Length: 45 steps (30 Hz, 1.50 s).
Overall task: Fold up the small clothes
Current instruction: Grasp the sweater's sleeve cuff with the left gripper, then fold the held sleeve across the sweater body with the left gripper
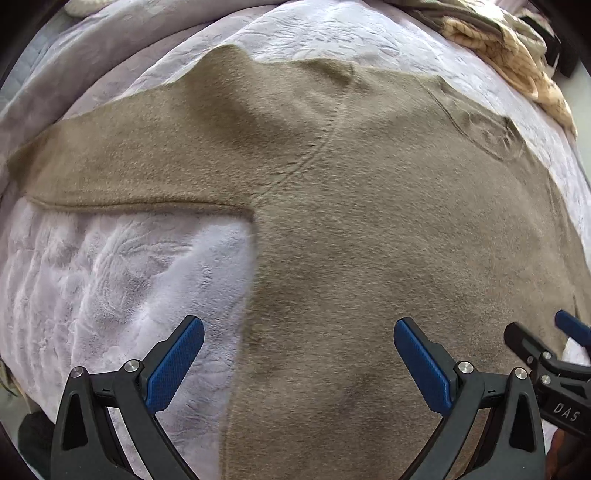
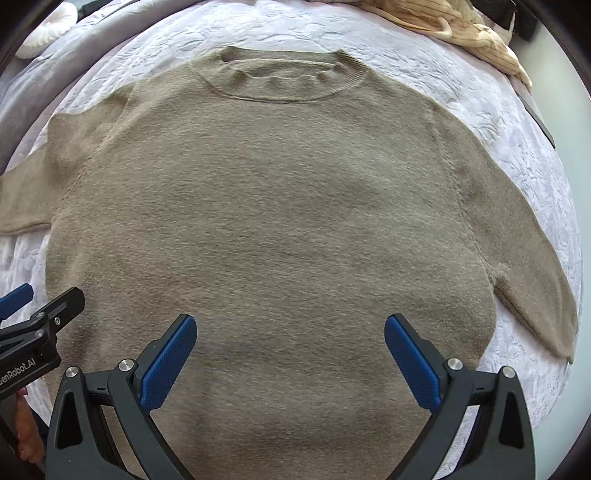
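Note:
A taupe knit sweater [image 2: 273,221] lies flat on the bed, collar [image 2: 280,74] at the far side and both sleeves spread outward. In the left wrist view its body [image 1: 369,240] fills the middle and its left sleeve [image 1: 129,166] stretches to the left. My left gripper [image 1: 299,328] hovers open over the sweater's left side edge, holding nothing. My right gripper [image 2: 290,325] hovers open above the lower middle of the body, also holding nothing. Each gripper shows at the edge of the other's view: the right one [image 1: 546,343], the left one [image 2: 40,306].
A pale lilac plush blanket [image 1: 110,280] covers the bed under the sweater. A cream striped garment [image 2: 465,33] lies bunched at the far right corner. A white round object [image 2: 48,29] sits at the far left. The bed edge runs along the right [image 2: 554,184].

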Available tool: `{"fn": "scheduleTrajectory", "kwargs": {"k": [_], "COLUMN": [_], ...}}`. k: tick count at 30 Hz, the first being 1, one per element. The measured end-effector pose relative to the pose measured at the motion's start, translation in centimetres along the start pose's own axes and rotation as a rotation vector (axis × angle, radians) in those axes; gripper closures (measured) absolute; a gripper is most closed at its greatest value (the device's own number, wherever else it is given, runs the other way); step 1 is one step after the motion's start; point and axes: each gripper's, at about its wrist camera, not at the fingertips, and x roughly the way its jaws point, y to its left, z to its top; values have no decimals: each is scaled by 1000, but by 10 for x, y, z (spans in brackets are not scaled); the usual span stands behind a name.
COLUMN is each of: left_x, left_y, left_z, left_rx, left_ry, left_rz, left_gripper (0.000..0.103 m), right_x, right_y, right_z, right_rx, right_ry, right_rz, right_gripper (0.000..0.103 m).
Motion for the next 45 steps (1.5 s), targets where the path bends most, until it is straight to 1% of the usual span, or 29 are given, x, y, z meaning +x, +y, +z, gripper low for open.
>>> {"fn": "scheduleTrajectory", "kwargs": {"k": [1, 3, 7, 8, 12, 14, 15, 16, 17, 18, 19, 21, 23, 24, 25, 26, 27, 28, 29, 30, 31, 34, 37, 41, 42, 45], "left_x": [0, -2, -6, -8, -7, -3, 1, 6, 12, 15, 16, 17, 10, 8, 4, 1, 0, -1, 1, 2, 3, -9, -40, -83, -95, -117], "left_y": [13, 39, 108, 133, 208, 247, 258, 270, 286, 289, 299, 306, 311, 313, 316, 320, 319, 320, 322, 320, 317, 314, 297, 246, 228, 172], "left_z": [2, 5, 18, 22, 26, 26, 25, 28, 31, 35, 37, 47, 50, 57, 55, 51, 50, 47, 45, 48, 50, 46, 46, 57, 61, 70], "left_rx": [-32, -93, -237, -287, -442, -524, -553, -582, -612, -651, -663, -666, -679, -692, -704, -717, -723, -725, -716, -699, -672, -653, -591, -424, -372, -231], "left_ry": [-3, -21, -97, -127, -214, -255, -261, -261, -260, -256, -265, -296, -333, -355, -372, -381, -379, -367, -360, -359, -361, -404, -487, -592, -619, -665], "left_rz": [-32, -67, -54, -56, -89, -126, -149, -182, -233, -239, -254, -268, -276, -267, -245, -222, -209, -190, -176, -168, -169, -156, -129, -115, -120, -137], "left_gripper": [0, 0, 0, 0, 0, 0, 0, 0, 0, 0, 0, 0, 0, 0, 3, 10, 28, 49, 61, 90, 97, 97, 97, 97, 97, 97], "right_x": [0, -1, -1, -1, -1, -2, -3, -3, -5, -6, -7, -10, -12, -14, -15, -16, -16, -16, -17, -18, -15, -20, -21, -14, -15, -17], "right_y": [9, 19, 47, 54, 79, 90, 95, 99, 105, 110, 114, 125, 136, 140, 146, 150, 153, 156, 158, 160, 151, 147, 141, 117, 113, 97], "right_z": [1, 2, 3, 4, 6, 8, 8, 8, 12, 12, 12, 10, 10, 9, 8, 8, 8, 7, 6, 5, 3, -2, -5, -4, -5, -5], "right_rx": [-8, -27, -71, -80, -108, -120, -125, -131, -137, -144, -151, -164, -172, -176, -179, -183, -185, -188, -190, -192, -192, -188, -170, -139, -130, -98], "right_ry": [-1, -1, 6, 7, 6, 5, 6, 8, 9, 8, 7, 8, 10, 10, 9, 7, 5, 4, 3, 2, 0, -5, -9, -11, -14, -20], "right_rz": [2, 9, 12, 13, 15, 16, 15, 16, 16, 14, 12, 10, 11, 13, 14, 17, 20, 24, 27, 30, 36, 49, 61, 76, 79, 88], "right_gripper": [1, 1, 1, 1, 1, 1, 1, 1, 1, 1, 1, 1, 1, 1, 1, 1, 1, 1, 1, 1, 1, 1, 1, 1, 1, 1]}}
